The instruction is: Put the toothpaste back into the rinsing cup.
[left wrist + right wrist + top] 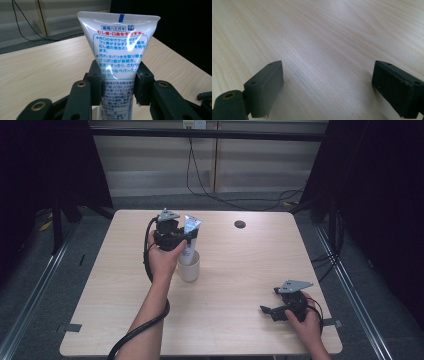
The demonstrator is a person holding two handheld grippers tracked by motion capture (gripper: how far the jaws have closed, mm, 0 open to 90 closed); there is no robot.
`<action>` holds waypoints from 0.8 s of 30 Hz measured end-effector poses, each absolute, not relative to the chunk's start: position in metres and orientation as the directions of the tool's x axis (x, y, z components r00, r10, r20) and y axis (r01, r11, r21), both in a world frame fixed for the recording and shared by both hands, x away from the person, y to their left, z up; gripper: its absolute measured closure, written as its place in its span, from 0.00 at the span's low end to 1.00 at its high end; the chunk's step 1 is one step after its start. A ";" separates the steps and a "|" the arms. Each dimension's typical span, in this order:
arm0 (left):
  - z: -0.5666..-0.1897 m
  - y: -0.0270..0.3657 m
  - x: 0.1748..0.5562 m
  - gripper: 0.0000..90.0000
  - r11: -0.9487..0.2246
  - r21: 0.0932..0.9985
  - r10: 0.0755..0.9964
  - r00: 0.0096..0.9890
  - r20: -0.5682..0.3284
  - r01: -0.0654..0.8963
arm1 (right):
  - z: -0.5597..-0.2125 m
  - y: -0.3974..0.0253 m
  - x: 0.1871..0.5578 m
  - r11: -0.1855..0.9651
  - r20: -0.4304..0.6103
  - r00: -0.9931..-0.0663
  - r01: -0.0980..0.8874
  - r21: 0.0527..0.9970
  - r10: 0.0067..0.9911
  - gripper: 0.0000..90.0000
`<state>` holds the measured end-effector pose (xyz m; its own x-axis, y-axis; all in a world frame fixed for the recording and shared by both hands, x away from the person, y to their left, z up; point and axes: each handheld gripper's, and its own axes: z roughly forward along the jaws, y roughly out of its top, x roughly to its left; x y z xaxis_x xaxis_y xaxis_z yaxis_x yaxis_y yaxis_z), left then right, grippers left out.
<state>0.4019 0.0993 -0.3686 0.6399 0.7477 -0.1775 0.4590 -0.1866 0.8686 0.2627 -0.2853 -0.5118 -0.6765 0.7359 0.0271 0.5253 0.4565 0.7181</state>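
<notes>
While clamped by the left gripper (117, 85), the toothpaste tube (190, 240) stands in the cup (189, 270)

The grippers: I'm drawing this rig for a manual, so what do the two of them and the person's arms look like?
Both the left gripper and the right gripper are black, each topped by a grey three-cornered plate. Their jaws are flat, blocky black pads with brass-coloured rivets at the pivots. A thick black cable trails from the left gripper. The forearms are bare, with no sleeves visible.
</notes>
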 end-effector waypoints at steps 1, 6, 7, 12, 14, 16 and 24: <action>-0.369 0.099 0.402 0.72 -0.189 0.867 0.746 0.641 -0.178 0.460 | -0.512 -0.285 0.263 0.456 0.027 -0.676 0.526 0.718 0.736 0.11; -0.372 0.098 0.402 0.72 -0.185 0.869 0.742 0.645 -0.182 0.459 | -0.512 -0.285 0.263 0.456 0.027 -0.676 0.525 0.718 0.736 0.11; -0.372 0.098 0.402 0.72 -0.188 0.868 0.743 0.645 -0.180 0.459 | -0.512 -0.285 0.263 0.456 0.027 -0.676 0.526 0.718 0.736 0.11; -0.374 0.098 0.401 0.72 -0.185 0.869 0.747 0.641 -0.179 0.459 | -0.512 -0.285 0.263 0.456 0.027 -0.676 0.526 0.718 0.737 0.11; -0.375 0.099 0.400 0.72 -0.187 0.868 0.746 0.642 -0.179 0.460 | -0.512 -0.285 0.263 0.456 0.027 -0.676 0.525 0.718 0.736 0.11; -0.378 0.099 0.399 0.72 -0.184 0.868 0.748 0.639 -0.180 0.460 | -0.512 -0.285 0.263 0.456 0.028 -0.676 0.526 0.718 0.737 0.11; -0.384 0.102 0.397 0.72 -0.189 0.864 0.751 0.635 -0.179 0.466 | -0.512 -0.285 0.263 0.456 0.028 -0.676 0.527 0.718 0.736 0.11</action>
